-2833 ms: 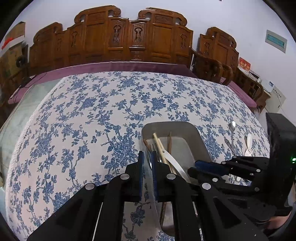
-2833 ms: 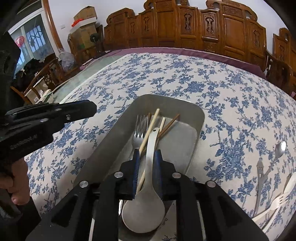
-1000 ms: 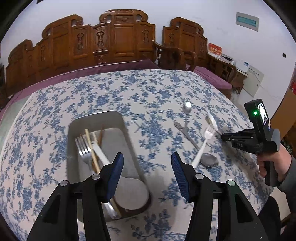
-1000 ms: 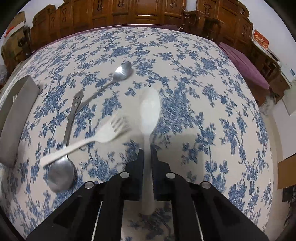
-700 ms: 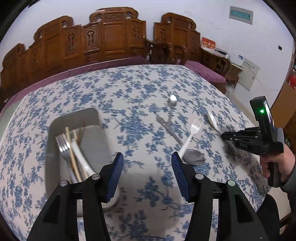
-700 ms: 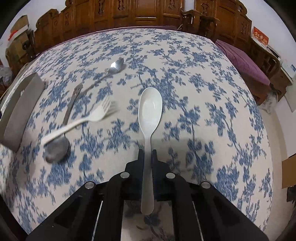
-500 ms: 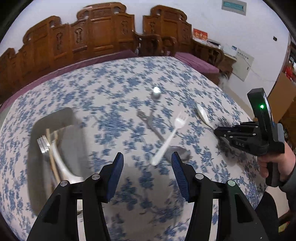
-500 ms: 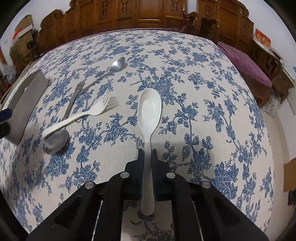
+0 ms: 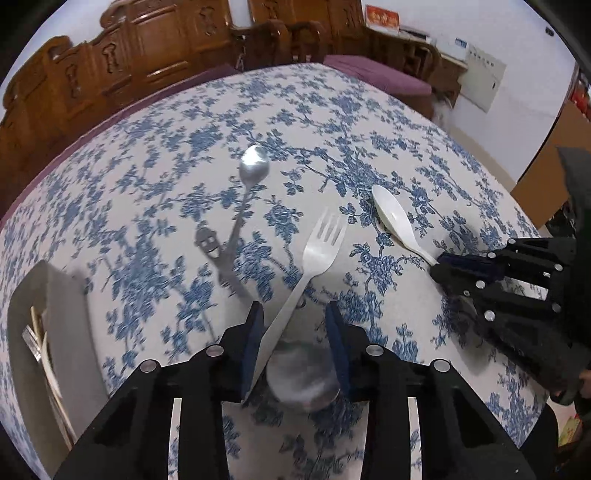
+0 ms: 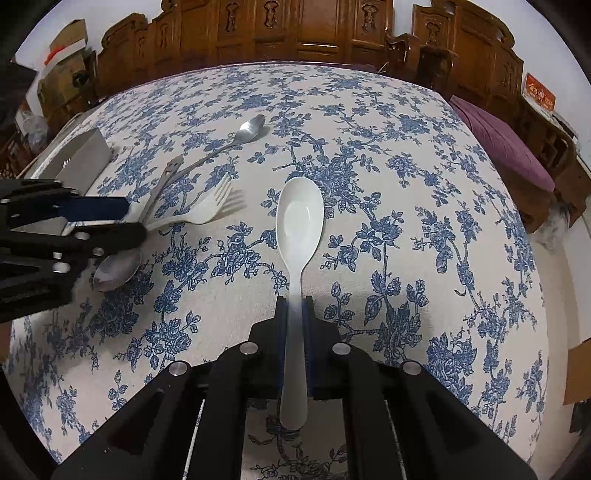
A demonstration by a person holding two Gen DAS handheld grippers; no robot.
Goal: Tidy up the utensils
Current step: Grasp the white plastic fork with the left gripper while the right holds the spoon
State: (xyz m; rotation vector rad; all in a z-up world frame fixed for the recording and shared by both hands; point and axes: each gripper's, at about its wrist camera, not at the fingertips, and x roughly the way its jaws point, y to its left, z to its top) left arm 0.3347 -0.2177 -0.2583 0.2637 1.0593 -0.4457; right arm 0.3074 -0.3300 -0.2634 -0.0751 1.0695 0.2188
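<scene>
My right gripper is shut on the handle of a white spoon, whose bowl points away over the tablecloth; the spoon also shows in the left wrist view. My left gripper is open, its fingers on either side of a white fork's handle and a steel spoon's bowl. A second steel spoon and a steel utensil with a face-shaped end lie beyond. The grey tray with utensils stands at the left.
The table has a blue floral cloth. Carved wooden chairs ring the far side. The table edge drops off at the right. The right gripper's body is at the right of the left wrist view.
My left gripper has opened, left the tray and moved right over the white fork. My right gripper has left the tray and is now shut on the white spoon on the cloth.
</scene>
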